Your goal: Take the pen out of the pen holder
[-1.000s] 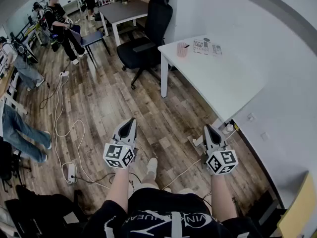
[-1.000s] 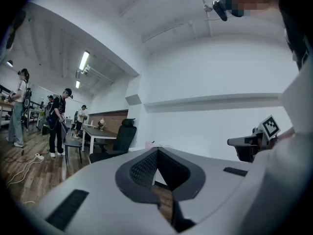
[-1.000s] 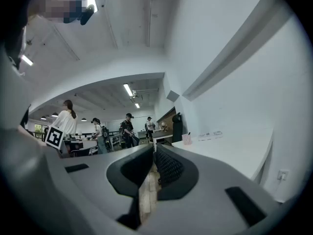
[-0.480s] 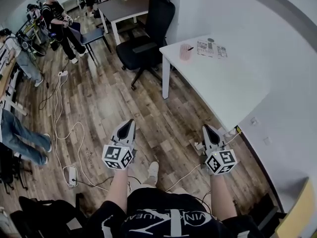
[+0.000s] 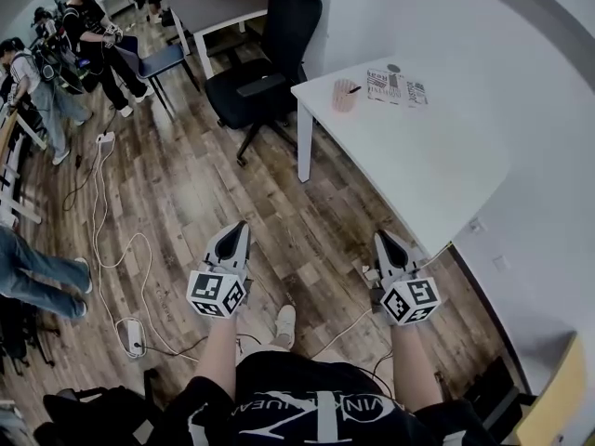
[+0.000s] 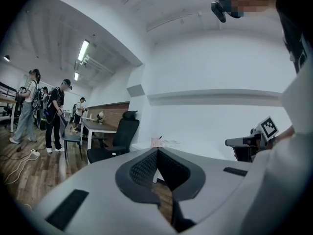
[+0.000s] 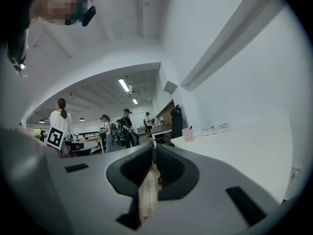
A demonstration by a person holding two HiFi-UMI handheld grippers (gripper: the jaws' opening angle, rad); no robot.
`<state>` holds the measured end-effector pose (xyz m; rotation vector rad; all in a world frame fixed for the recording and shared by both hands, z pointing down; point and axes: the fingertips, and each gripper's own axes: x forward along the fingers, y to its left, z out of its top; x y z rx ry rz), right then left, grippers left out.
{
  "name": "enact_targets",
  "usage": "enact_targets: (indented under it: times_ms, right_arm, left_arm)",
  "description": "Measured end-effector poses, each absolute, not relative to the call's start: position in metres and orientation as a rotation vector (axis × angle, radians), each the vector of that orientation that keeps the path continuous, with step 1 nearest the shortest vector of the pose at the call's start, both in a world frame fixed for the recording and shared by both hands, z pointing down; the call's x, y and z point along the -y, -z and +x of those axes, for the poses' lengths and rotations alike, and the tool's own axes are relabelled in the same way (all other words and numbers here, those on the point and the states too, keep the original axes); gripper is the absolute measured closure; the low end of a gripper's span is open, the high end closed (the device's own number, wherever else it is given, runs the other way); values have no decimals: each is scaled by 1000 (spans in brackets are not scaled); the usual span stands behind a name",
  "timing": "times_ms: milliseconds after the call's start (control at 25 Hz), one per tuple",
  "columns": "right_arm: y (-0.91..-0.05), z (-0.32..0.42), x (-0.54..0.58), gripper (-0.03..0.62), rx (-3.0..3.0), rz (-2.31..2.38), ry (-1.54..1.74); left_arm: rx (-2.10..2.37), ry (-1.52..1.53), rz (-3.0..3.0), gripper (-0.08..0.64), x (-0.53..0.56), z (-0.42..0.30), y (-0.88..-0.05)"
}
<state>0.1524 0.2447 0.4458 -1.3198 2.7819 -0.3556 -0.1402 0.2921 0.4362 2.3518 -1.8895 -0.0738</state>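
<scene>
A pink pen holder (image 5: 344,95) stands at the far corner of the white table (image 5: 418,156), with a dark pen (image 5: 354,89) sticking out of it. Both grippers are held level over the wooden floor, well short of the table. My left gripper (image 5: 238,229) is shut and holds nothing. My right gripper (image 5: 380,239) is shut too, also with nothing in it, close to the table's near corner. In the left gripper view the pen holder (image 6: 156,142) shows small just above the closed jaws. In the right gripper view the pen holder (image 7: 188,134) lies far off to the right of the jaws.
A black office chair (image 5: 265,72) stands left of the table's far corner. A printed sheet (image 5: 395,86) lies beside the holder. Cables and a power strip (image 5: 130,337) trail over the floor at left. Several people (image 5: 84,35) stand at the back left by a grey desk (image 5: 209,7).
The person has walked toward the white table, so table and chair sit slightly nearer in view. Both grippers kept their pose, level and shut.
</scene>
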Motion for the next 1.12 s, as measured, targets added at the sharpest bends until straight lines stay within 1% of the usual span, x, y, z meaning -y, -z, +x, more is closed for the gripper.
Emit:
enact_targets:
  times_ms: [400, 480, 640, 760, 1120]
  right_arm:
    - [-453, 133, -193, 551, -2752, -1363, 443]
    - [-454, 128, -182, 540, -2745, -1374, 443]
    - [-456, 116, -159, 498, -2716, -1397, 447]
    - [-458, 107, -144, 483, -2685, -1417, 455]
    - [-459, 92, -119, 471, -2651, -1469, 459]
  left_arm:
    - [1810, 58, 2373, 546, -226, -160, -444]
    - [1795, 53, 2383, 546, -213, -165, -445]
    - [1773, 47, 2401, 546, -187, -180, -448]
    - [1757, 44, 2414, 546, -172, -191, -451]
    - [1751, 57, 2408, 546, -146, -224, -458]
